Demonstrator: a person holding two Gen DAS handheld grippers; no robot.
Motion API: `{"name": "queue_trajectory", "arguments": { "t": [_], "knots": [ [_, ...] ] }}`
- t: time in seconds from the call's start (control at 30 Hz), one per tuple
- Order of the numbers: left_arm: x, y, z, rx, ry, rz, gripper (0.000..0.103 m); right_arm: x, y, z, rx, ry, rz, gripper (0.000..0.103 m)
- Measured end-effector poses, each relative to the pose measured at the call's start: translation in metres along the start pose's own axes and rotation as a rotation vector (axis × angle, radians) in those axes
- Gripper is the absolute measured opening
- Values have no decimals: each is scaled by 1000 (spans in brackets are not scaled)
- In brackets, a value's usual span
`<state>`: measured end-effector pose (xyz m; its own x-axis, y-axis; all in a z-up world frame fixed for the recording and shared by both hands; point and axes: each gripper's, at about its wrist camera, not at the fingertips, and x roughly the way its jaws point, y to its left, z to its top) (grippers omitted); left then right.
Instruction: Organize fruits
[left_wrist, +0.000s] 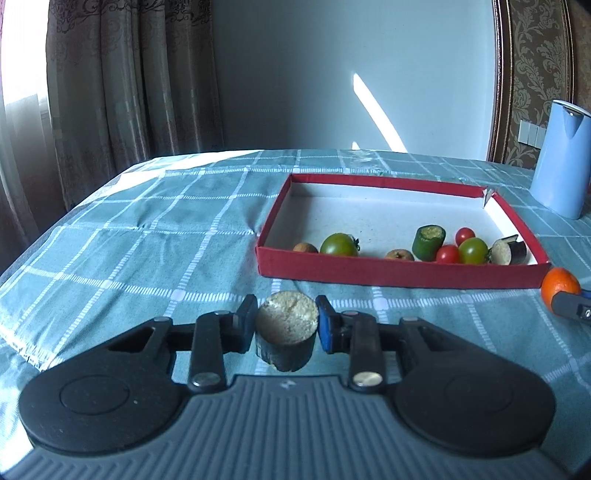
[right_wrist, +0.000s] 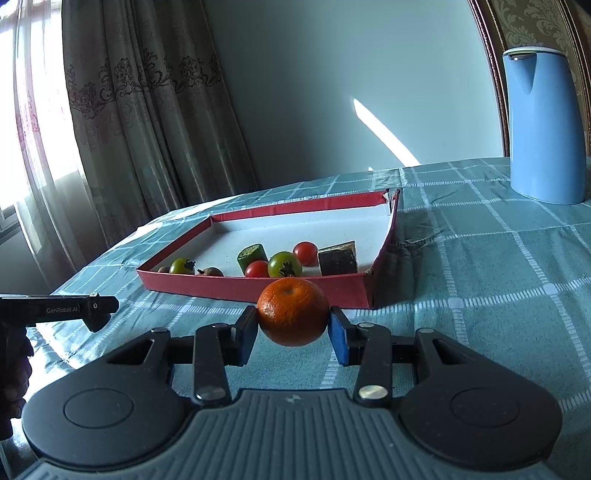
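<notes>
The surface (left_wrist: 155, 236) carries a teal checked cloth. Behind it: a pale wall (left_wrist: 295, 74) with one slanted sunlight streak; brown patterned curtains (left_wrist: 122, 74) stand left.

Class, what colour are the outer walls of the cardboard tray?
Red, seen best in the right wrist view: tray.

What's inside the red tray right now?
The red tray holds two green tomatoes, two red tomatoes, a green piece, an eggplant chunk and two brownish fruits. Its near wall hides their undersides.

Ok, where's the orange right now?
The orange is clamped in the right tool, just in front of the red tray's near wall.
</notes>
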<state>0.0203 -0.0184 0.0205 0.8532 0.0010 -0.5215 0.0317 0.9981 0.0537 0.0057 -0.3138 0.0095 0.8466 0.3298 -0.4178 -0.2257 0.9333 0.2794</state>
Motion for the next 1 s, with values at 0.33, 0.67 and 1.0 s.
{"name": "queue_trajectory", "arguments": {
  "t": [0.33,0.67,1.0],
  "knots": [
    [39,-51,48,61,-50,-10,30,1,-9,0,56,0,32,40],
    [86,-53,55,18,0,-27,32,3,-10,0,70,11,55,40],
    [52,-51,40,59,-48,4,58,1,-11,0,72,0,53,41]
  ]
}}
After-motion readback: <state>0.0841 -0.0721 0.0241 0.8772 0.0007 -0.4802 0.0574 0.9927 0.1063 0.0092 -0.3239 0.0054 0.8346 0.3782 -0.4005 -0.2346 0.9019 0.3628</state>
